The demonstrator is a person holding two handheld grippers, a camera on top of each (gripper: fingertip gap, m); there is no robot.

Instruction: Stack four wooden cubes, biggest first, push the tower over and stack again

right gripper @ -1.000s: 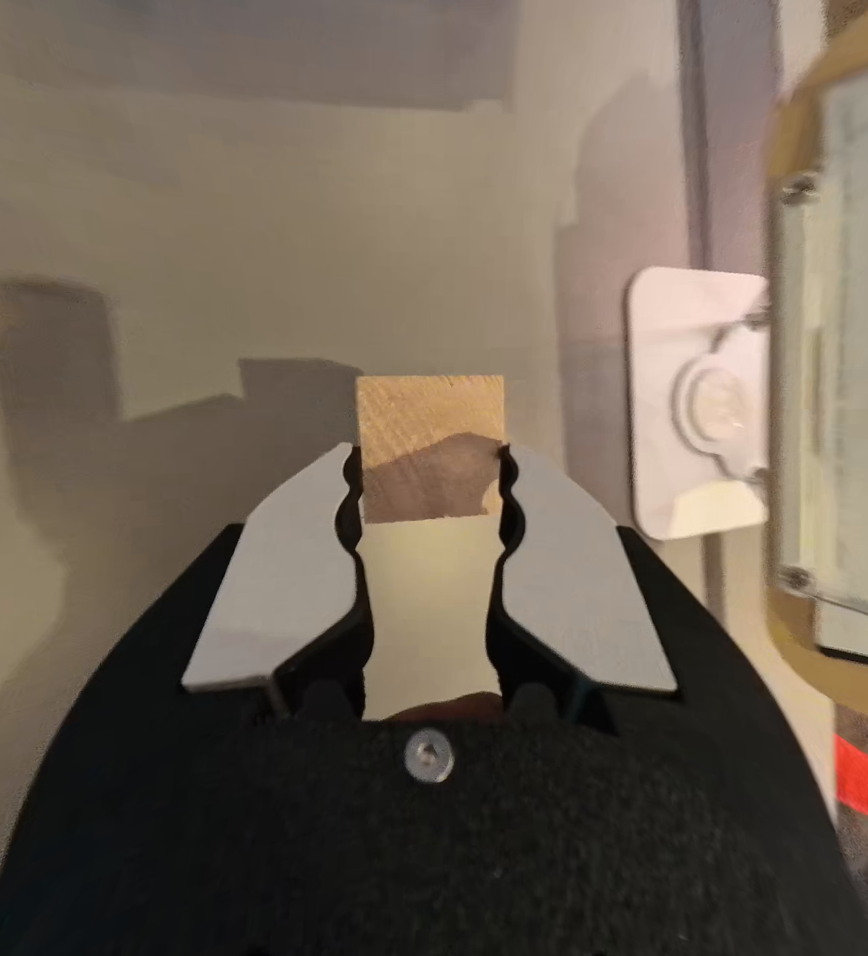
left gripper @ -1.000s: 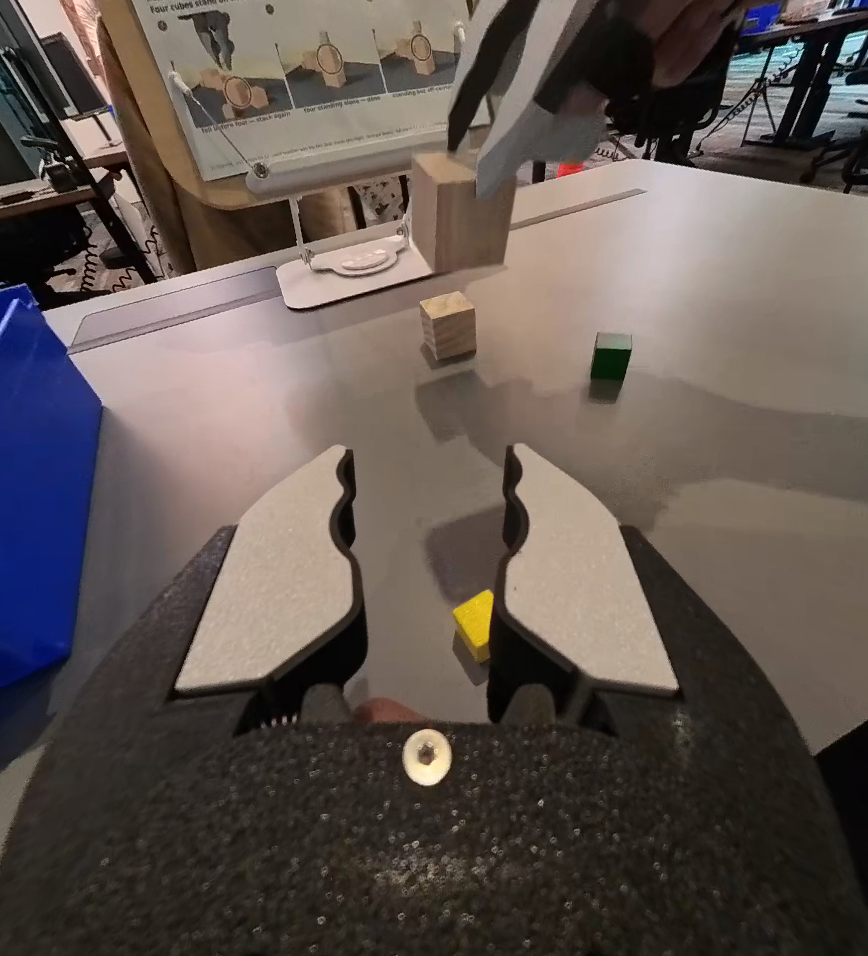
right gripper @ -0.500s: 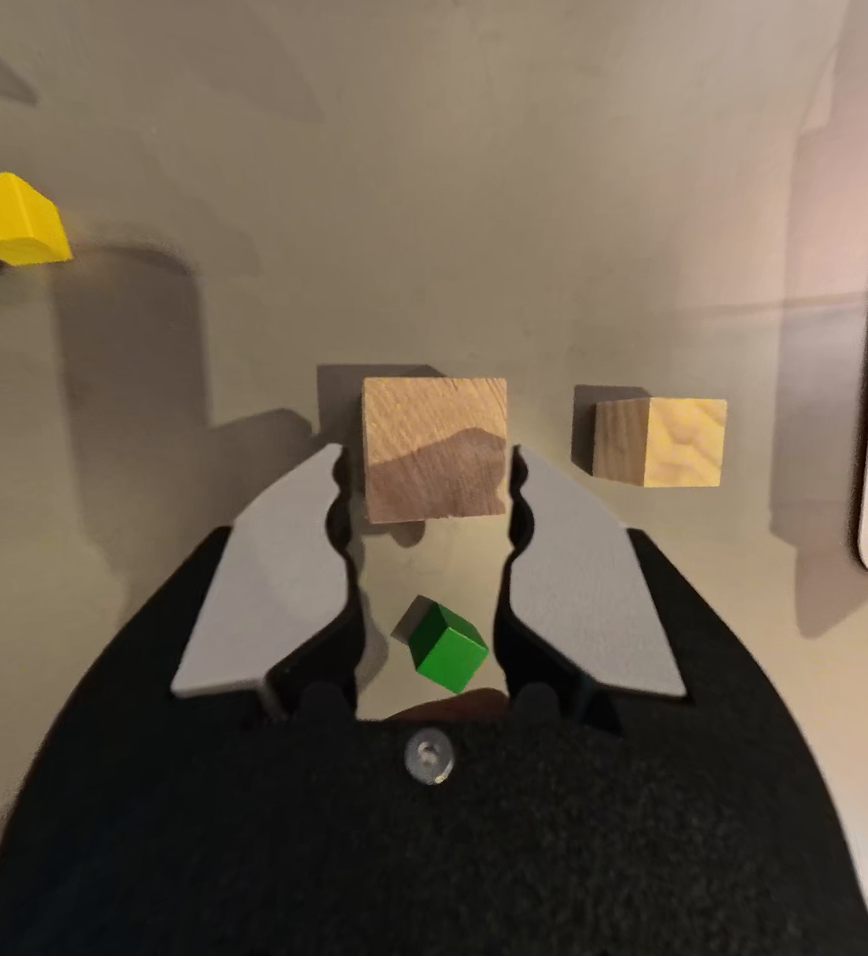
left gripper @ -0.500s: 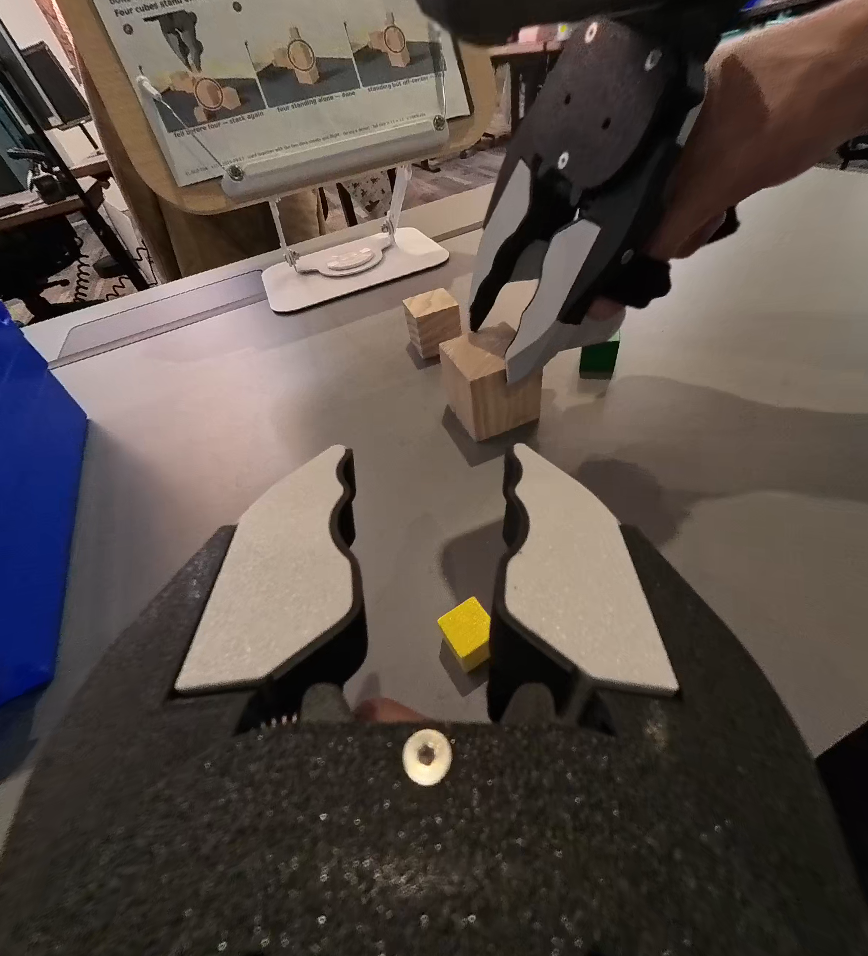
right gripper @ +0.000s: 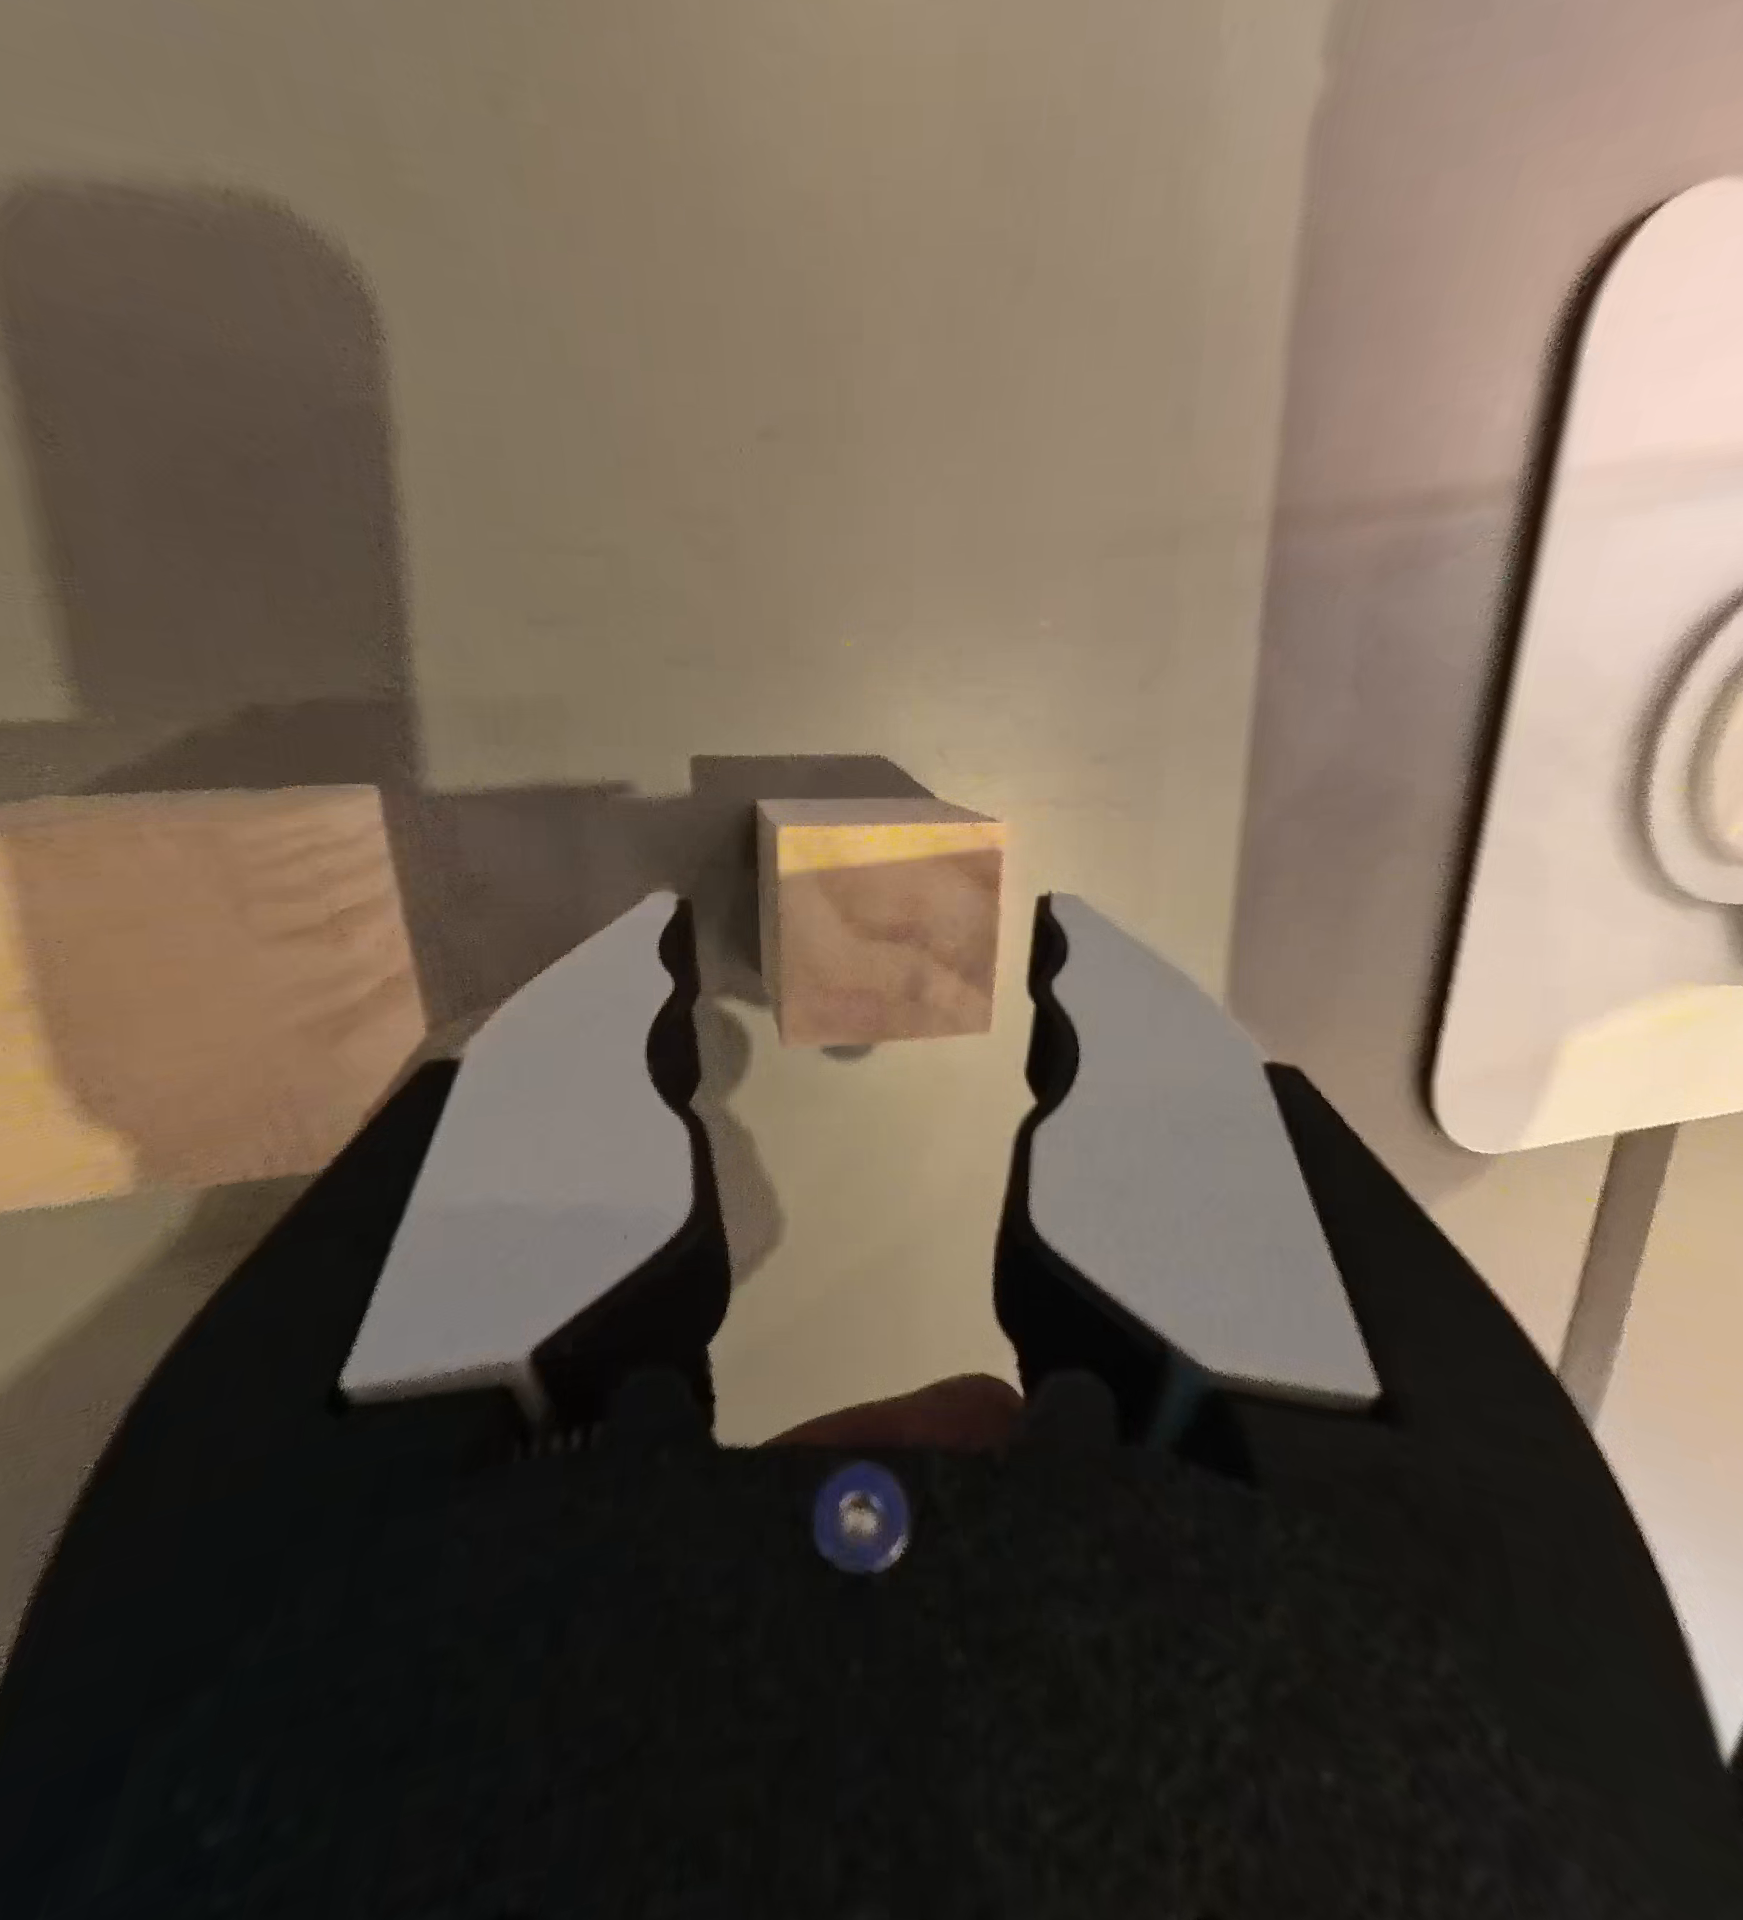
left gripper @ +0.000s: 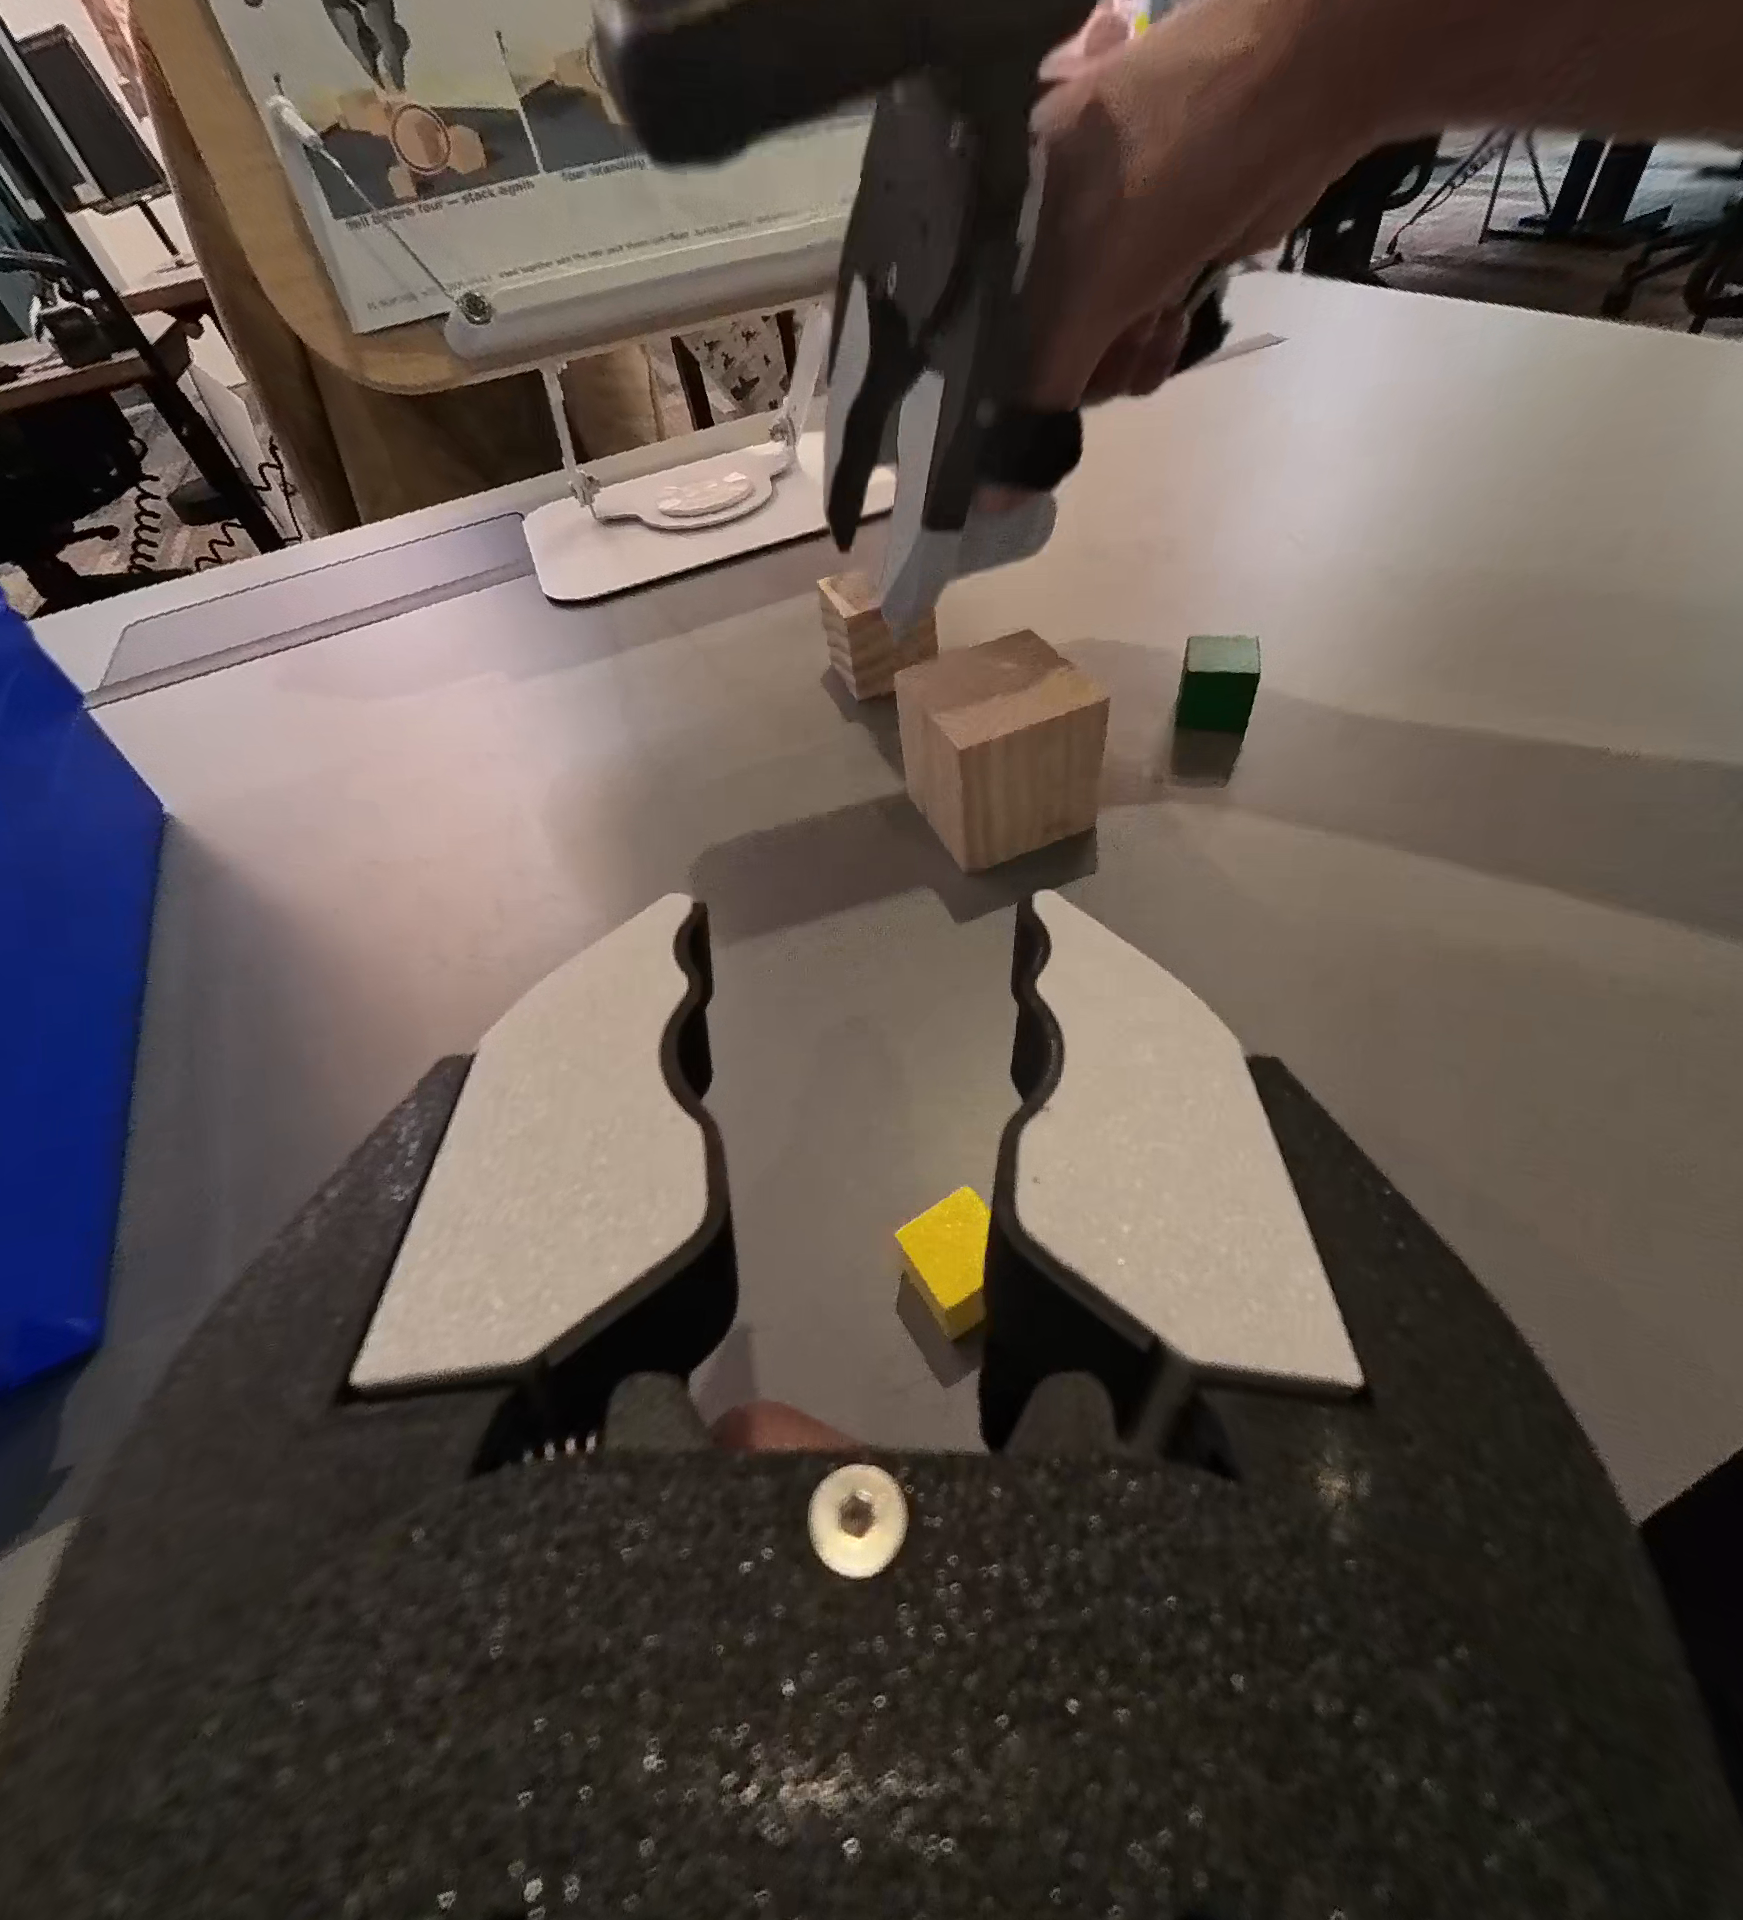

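Your right gripper [right gripper: 859, 914] is wide, empty, w/ the medium cube [right gripper: 882, 925] just ahead at 12 o'clock on the counter [right gripper: 742, 416]. Center it btw. the jaws, close on flat faces. A cube has no long axis; faces sit square to the jaws. Big cube [right gripper: 150, 987] at 9 o'clock. Left gripper [left gripper: 859, 914] wide, empty.

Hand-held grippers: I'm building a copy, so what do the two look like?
Both match: the left hand-held gripper and right hand-held gripper have speckled black foam-like bodies, pale grey wedge fingers with wavy black inner edges, and a screw below the gap. No cables show.
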